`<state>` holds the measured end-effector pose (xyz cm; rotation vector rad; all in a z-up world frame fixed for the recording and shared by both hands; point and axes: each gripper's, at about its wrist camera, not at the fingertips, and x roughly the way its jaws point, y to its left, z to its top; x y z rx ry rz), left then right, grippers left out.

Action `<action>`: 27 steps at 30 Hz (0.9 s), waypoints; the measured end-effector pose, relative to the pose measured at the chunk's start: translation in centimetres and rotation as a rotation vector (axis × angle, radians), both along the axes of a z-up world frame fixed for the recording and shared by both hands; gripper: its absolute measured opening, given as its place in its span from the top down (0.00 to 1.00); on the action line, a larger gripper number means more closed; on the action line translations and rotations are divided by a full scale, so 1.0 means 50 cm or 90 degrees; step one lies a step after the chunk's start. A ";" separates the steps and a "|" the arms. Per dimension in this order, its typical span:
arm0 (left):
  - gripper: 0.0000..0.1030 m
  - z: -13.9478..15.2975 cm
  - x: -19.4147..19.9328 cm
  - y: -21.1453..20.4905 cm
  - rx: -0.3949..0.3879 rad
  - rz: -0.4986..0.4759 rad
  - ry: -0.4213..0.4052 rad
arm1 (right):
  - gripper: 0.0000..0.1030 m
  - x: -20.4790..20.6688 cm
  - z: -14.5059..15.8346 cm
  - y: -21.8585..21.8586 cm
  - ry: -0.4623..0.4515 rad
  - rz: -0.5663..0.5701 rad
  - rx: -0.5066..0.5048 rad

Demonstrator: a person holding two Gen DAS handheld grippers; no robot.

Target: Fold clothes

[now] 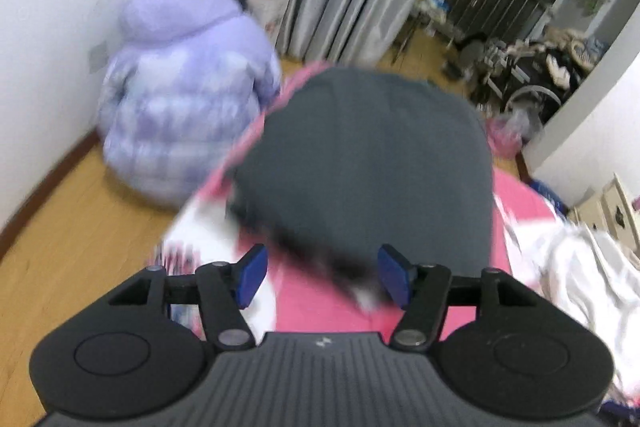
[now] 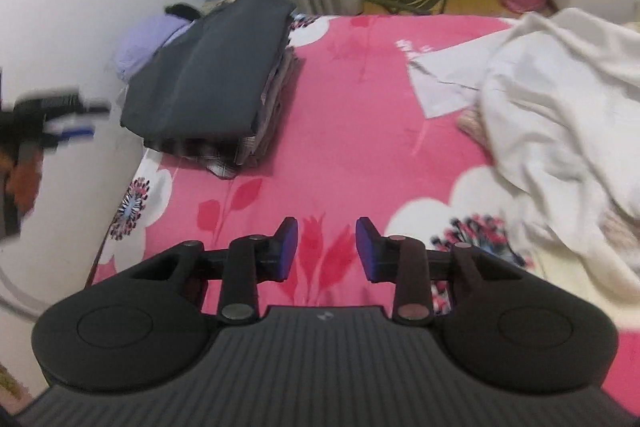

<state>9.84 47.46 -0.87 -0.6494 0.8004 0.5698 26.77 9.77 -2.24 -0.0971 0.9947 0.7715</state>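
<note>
Smooth grey folded garment (image 2: 208,67) atop stack

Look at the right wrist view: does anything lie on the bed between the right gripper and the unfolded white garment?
Nothing visible does. The right gripper, jaws apart and empty, hangs over bare pink bedsheet. The white garment lies to its right; the folded stack sits on the opposite side, out of the path.
</note>
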 end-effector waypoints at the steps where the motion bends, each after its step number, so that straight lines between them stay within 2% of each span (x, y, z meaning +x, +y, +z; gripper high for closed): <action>1: 0.39 0.012 -0.018 -0.023 -0.011 -0.005 0.002 | 0.68 -0.012 0.014 -0.004 -0.011 0.007 0.000; 6: 0.23 0.103 -0.112 -0.125 0.000 -0.005 -0.030 | 0.68 -0.063 0.085 -0.005 -0.076 0.021 -0.006; 8: 0.18 0.139 -0.141 -0.156 0.011 -0.008 -0.041 | 0.66 -0.079 0.117 -0.006 -0.080 0.009 0.001; 10: 0.13 0.170 -0.160 -0.182 0.033 -0.019 -0.050 | 0.42 -0.103 0.149 -0.015 -0.084 0.007 0.021; 13: 0.10 0.213 -0.172 -0.218 0.108 -0.049 -0.074 | 0.29 -0.153 0.193 -0.045 -0.132 0.026 0.062; 15: 0.08 0.238 -0.175 -0.240 0.163 -0.057 -0.096 | 0.22 -0.188 0.217 -0.070 -0.198 0.042 0.074; 17: 0.05 0.252 -0.175 -0.257 0.189 -0.056 -0.116 | 0.19 -0.212 0.234 -0.097 -0.260 0.046 0.065; 20: 0.03 0.247 -0.159 -0.287 0.201 -0.052 -0.125 | 0.09 -0.222 0.246 -0.137 -0.298 0.034 0.061; 22: 0.03 0.219 -0.147 -0.320 0.228 -0.063 -0.127 | 0.01 -0.221 0.227 -0.163 -0.289 0.035 0.089; 25: 0.03 0.152 -0.154 -0.390 0.272 -0.080 -0.139 | 0.01 -0.234 0.148 -0.186 -0.269 0.031 0.138; 27: 0.03 0.106 -0.180 -0.445 0.308 -0.094 -0.161 | 0.01 -0.255 0.082 -0.184 -0.263 0.030 0.138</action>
